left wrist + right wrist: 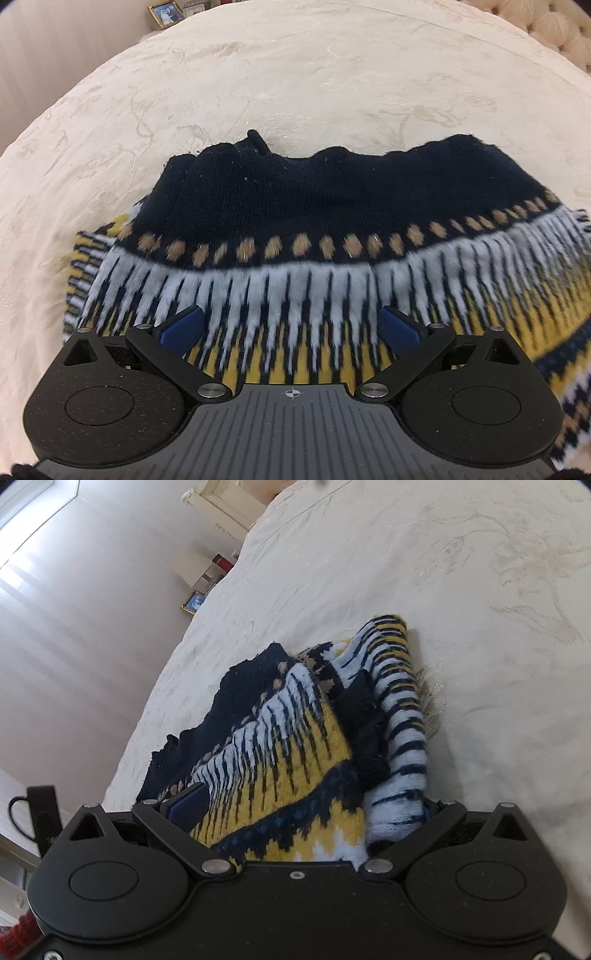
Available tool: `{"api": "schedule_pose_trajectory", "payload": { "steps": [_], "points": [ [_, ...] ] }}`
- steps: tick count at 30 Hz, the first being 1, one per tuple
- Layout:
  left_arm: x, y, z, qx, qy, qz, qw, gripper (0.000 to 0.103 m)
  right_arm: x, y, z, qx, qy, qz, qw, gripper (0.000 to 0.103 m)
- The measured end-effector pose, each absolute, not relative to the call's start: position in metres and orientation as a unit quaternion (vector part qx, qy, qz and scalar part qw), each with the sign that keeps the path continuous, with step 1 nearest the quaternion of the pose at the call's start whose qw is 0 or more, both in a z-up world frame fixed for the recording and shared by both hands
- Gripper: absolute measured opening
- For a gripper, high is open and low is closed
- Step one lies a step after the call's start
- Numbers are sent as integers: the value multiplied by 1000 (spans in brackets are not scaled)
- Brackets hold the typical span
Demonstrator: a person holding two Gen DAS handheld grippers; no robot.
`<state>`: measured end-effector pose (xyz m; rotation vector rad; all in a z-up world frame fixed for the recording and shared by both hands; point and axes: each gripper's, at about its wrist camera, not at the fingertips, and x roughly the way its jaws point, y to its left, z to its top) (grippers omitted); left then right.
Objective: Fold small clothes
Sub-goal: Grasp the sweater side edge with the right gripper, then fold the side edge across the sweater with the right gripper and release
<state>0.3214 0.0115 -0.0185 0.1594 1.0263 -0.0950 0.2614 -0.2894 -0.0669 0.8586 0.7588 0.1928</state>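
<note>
The left wrist view looks from just behind the left hand-held gripper, steeply down along its two spread fingers, close over the patterned knit sweater lying on the cream bedspread. Its far edge takes in a framed picture at top left and a tufted headboard at top right.

The right wrist view sits behind the right hand-held gripper at a shallower, rolled angle, so the bedspread runs slantwise and a pale wall fills the left side. It is very near the sweater.

Both views share the sweater, the bedspread and the framed picture.
</note>
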Motion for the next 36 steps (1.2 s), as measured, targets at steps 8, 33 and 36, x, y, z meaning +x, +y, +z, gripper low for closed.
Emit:
{"api": "schedule_pose_trajectory", "payload": {
  "steps": [8,33,36],
  "points": [
    [258,11,-12,58,491,-71,866,101,255,-291,-68,412,356,91,834,103],
    [232,100,33,18,457,8,889,101,246,-294,-68,385,345,61,854,43],
    [235,116,34,15,452,16,892,101,245,-287,-61,353,342,54,869,42]
  ]
}}
